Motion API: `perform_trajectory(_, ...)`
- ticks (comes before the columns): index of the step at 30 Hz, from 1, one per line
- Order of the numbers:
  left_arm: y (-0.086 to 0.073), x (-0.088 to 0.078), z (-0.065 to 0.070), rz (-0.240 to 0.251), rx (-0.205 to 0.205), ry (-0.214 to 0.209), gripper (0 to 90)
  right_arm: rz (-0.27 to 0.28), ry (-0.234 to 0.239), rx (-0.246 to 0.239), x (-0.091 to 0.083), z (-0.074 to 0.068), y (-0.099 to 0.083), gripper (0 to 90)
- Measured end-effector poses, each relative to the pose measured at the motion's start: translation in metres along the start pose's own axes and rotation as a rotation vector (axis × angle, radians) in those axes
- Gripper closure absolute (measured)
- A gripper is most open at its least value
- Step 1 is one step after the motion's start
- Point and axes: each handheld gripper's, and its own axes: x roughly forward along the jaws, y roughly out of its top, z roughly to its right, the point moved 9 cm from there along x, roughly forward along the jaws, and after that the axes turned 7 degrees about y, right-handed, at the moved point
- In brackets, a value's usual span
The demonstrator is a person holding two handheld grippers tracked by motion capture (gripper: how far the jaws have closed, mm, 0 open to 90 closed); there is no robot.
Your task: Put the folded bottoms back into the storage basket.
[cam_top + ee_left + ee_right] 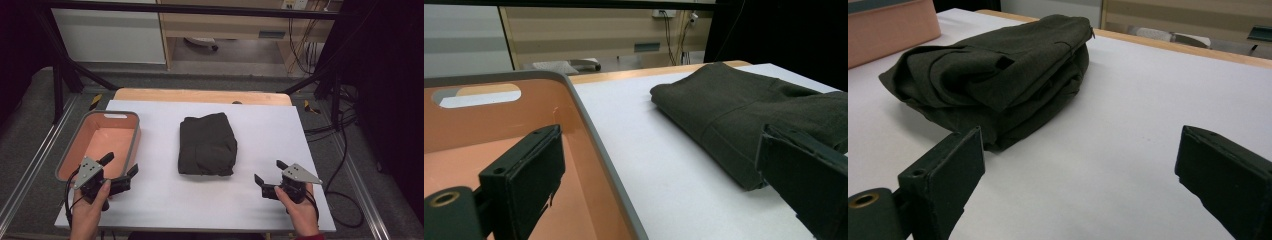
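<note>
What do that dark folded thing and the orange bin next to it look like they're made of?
The folded garment looks like a soft, matte woven cloth, dark olive to black: it shows seams, creases and stacked soft layers, with no sheen. The bin looks like moulded plastic: smooth salmon walls with a faint gloss, a grey rolled rim and a cut-out handle slot. The exact fibre or plastic cannot be told.

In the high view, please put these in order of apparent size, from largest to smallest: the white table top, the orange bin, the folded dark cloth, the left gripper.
1. White table top
2. Orange bin
3. Folded dark cloth, only somewhat smaller than the bin
4. Left gripper, open, clearly the smallest
</note>
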Motion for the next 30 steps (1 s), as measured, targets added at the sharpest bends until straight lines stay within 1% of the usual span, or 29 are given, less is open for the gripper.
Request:
perform_trajectory(4, 0.001, -0.001, 0.001, 0.005, 0.000, -0.003, 5.5, -0.010, 0.005, 0.002, 0.002, -0.003, 0.001, 5.8)
perform_trajectory(7, 0.000, -0.001, 0.002, -0.006, -0.004, -0.010, 5.5, -0.022, 0.006, 0.004, 0.004, -0.007, 0.002, 5.6)
perform_trajectory(11, 0.000, 0.000, 0.003, -0.014, -0.001, -0.014, 5.5, -0.038, 0.033, -0.010, 0.011, -0.018, 0.006, 4.9)
perform_trajectory(14, -0.001, 0.000, 0.003, -0.020, -0.006, -0.013, 5.5, -0.044, 0.051, -0.025, 0.018, -0.026, 0.009, 4.8)
perform_trajectory(18, -0.001, -0.001, 0.001, -0.019, -0.013, -0.012, 5.7, -0.063, 0.065, -0.038, 0.028, -0.036, 0.013, 5.5)
perform_trajectory(20, -0.002, 0.000, 0.002, -0.022, -0.008, -0.009, 5.7, -0.068, 0.072, -0.045, 0.034, -0.040, 0.015, 6.3)
perform_trajectory(21, -0.002, 0.001, 0.002, -0.023, -0.011, -0.006, 5.7, -0.068, 0.072, -0.045, 0.034, -0.040, 0.015, 6.3)
perform_trajectory(23, -0.002, 0.003, 0.003, -0.021, -0.012, -0.001, 5.9, -0.089, 0.082, -0.057, 0.045, -0.042, 0.016, 8.3)
perform_trajectory(24, -0.002, 0.004, 0.003, -0.019, -0.009, 0.000, 6.0, -0.092, 0.083, -0.055, 0.049, -0.042, 0.017, 9.5)
perform_trajectory(25, -0.002, 0.005, 0.004, -0.021, -0.005, -0.002, 6.0, -0.092, 0.083, -0.055, 0.049, -0.042, 0.017, 9.5)
perform_trajectory(26, -0.002, 0.005, 0.005, -0.023, -0.002, -0.005, 6.1, -0.105, 0.092, -0.042, 0.058, -0.043, 0.016, 11.5)
perform_trajectory(27, -0.002, 0.004, 0.006, -0.023, -0.002, -0.009, 6.1, -0.113, 0.095, -0.041, 0.062, -0.043, 0.014, 12.5)
perform_trajectory(29, -0.003, 0.003, 0.008, -0.022, 0.000, -0.017, 6.1, -0.136, 0.102, -0.033, 0.067, -0.046, 0.009, 16.5)
perform_trajectory(30, -0.003, 0.003, 0.009, -0.024, 0.005, -0.022, 6.1, -0.144, 0.116, -0.038, 0.067, -0.048, 0.006, 19.9)
